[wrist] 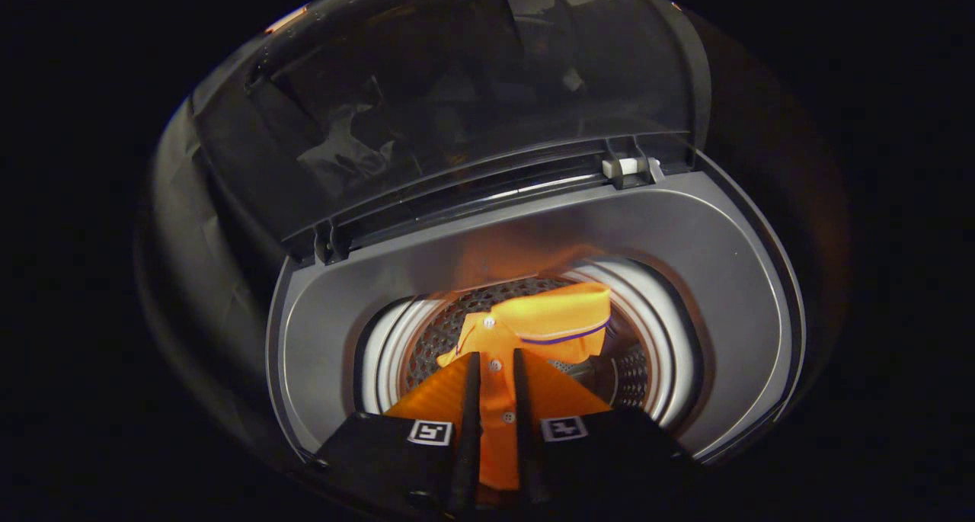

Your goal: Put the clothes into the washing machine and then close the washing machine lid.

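Note:
An orange polo shirt (548, 324) with a purple-striped sleeve hangs over the round drum opening (381, 354) of a top-loading washing machine (685, 255). My gripper (497, 358) is shut on the shirt's button placket, both fingers pinching the cloth between them. The shirt's collar and sleeve droop just ahead of the fingertips, down into the perforated metal drum (434, 331). The transparent dark lid (457, 95) stands raised beyond the opening, hinged along the far side.
The machine's grey top panel rings the drum opening. A white hinge clip (624, 166) sits at the lid's base on the right. Dark booth cloth surrounds the machine.

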Demonstrator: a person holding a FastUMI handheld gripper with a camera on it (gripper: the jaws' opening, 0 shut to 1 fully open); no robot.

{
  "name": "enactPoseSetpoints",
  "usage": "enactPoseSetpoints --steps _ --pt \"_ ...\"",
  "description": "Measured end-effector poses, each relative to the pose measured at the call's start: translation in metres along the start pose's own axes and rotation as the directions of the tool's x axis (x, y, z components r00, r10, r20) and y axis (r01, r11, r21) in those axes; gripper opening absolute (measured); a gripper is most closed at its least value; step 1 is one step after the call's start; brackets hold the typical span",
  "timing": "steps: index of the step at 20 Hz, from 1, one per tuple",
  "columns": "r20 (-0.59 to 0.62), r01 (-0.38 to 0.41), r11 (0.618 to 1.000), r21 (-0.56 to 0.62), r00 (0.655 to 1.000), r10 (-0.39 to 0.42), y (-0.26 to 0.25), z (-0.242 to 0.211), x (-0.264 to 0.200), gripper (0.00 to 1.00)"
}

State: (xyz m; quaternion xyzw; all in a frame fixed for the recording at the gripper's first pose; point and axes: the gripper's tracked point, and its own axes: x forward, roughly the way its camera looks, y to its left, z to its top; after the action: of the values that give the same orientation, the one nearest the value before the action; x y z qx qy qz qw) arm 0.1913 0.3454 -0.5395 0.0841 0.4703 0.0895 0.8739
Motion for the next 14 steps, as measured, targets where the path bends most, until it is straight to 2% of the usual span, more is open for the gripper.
enactPoseSetpoints --steps 4,9,14 --pt "0.025 0.009 1.0 -0.019 1.0 -0.008 -0.003 0.002 -0.012 0.99" --pt "0.099 0.0 0.999 -0.054 0.995 0.005 0.001 0.027 -0.049 0.99" --pt "0.228 -0.028 0.996 -0.079 0.972 0.045 0.018 0.087 -0.107 0.99"
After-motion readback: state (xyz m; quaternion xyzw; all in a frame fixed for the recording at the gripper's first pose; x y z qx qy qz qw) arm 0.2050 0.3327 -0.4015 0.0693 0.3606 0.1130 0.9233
